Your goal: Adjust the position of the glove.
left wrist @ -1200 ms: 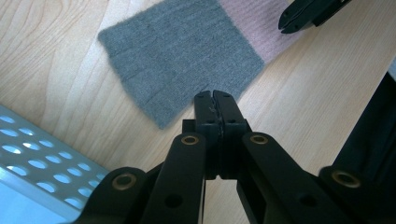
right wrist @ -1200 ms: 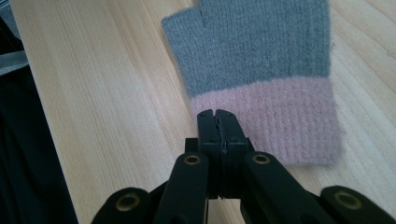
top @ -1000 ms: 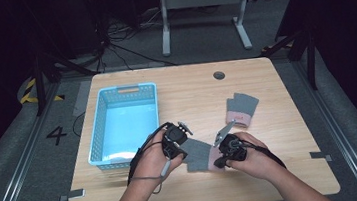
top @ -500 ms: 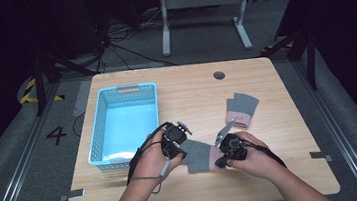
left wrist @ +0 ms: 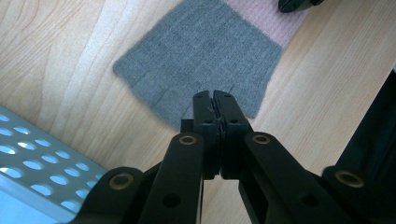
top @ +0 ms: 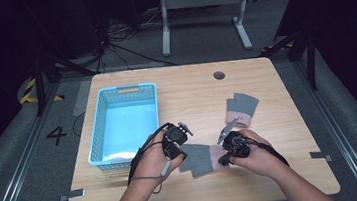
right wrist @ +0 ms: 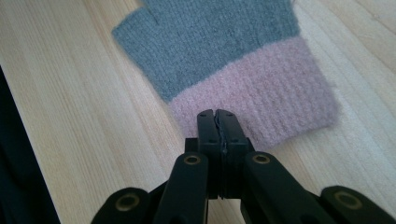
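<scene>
My left claw point(left wrist: 215, 109) is pinched shut over the fingertip end of the grey knitted glove with the pink cuff point(left wrist: 201, 60). Its tips sit on the grey edge, and I judge a fold of knit is between them, though the jaws hide the bite itself. My right claw point(right wrist: 218, 128) is likewise closed, tips at the rim of the pink cuff point(right wrist: 261, 91), apparently nipping that hem. In the high view the glove point(top: 200, 157) lies flat near the front edge of the worktop point(top: 295, 178), stretched between my left claw point(top: 175, 148) and my right claw point(top: 231, 151).

To do this step well, I should keep both pinches firm and raise the two ends together and level, so the knit does not sag and slide out of either claw. The wool is soft and stretchy; pulling the ends apart too hard would only thin the bite.

The light blue perforated plastic basket point(top: 101, 139) stands just beside my left hand, towards the left edge. A second grey-and-pink knitted glove point(top: 241, 108) lies behind my right claw, nearer the right edge.
</scene>
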`<state>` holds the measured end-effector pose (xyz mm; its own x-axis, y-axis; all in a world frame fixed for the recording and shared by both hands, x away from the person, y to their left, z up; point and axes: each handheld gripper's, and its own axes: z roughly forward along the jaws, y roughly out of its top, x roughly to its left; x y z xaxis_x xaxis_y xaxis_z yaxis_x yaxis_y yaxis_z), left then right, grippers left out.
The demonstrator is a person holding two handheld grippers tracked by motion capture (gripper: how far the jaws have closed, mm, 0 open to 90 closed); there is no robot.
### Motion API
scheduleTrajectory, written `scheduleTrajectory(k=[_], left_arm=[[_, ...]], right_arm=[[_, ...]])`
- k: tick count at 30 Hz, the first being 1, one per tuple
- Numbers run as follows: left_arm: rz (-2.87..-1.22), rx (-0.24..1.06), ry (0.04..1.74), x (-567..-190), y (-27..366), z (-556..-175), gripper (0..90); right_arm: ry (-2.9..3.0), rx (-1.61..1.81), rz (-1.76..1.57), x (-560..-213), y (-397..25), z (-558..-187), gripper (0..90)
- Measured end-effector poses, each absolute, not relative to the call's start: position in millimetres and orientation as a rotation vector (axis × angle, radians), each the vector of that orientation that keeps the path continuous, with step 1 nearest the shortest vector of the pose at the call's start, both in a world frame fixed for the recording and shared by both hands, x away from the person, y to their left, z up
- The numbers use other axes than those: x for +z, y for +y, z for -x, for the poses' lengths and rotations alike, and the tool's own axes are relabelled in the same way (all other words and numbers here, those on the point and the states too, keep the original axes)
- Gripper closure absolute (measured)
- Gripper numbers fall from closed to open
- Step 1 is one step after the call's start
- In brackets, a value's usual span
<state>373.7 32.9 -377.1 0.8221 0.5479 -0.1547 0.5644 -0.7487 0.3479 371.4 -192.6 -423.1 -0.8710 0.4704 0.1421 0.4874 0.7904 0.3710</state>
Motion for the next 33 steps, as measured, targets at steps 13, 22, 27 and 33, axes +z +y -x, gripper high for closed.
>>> scheduleTrajectory(k=[13, 22, 27, 33], left_arm=[[-2.612, -0.051, 0.825, -373.8, 32.4, -374.8, 88.1], [-2.588, -0.040, 0.834, -368.5, 37.8, -376.7, 88.1], [-2.569, -0.029, 0.840, -365.3, 41.9, -377.8, 88.1], [-2.554, -0.029, 0.847, -363.1, 42.8, -378.3, 88.1]], right_arm=[[-2.944, -0.776, 0.811, -411.2, -195.2, -367.8, 90.0], [-2.947, -0.884, 0.917, -399.3, -215.0, -373.8, 90.0], [-2.940, -0.934, 0.994, -393.1, -229.1, -376.8, 90.0], [-2.931, -0.987, 1.056, -384.2, -241.9, -376.4, 90.0]])
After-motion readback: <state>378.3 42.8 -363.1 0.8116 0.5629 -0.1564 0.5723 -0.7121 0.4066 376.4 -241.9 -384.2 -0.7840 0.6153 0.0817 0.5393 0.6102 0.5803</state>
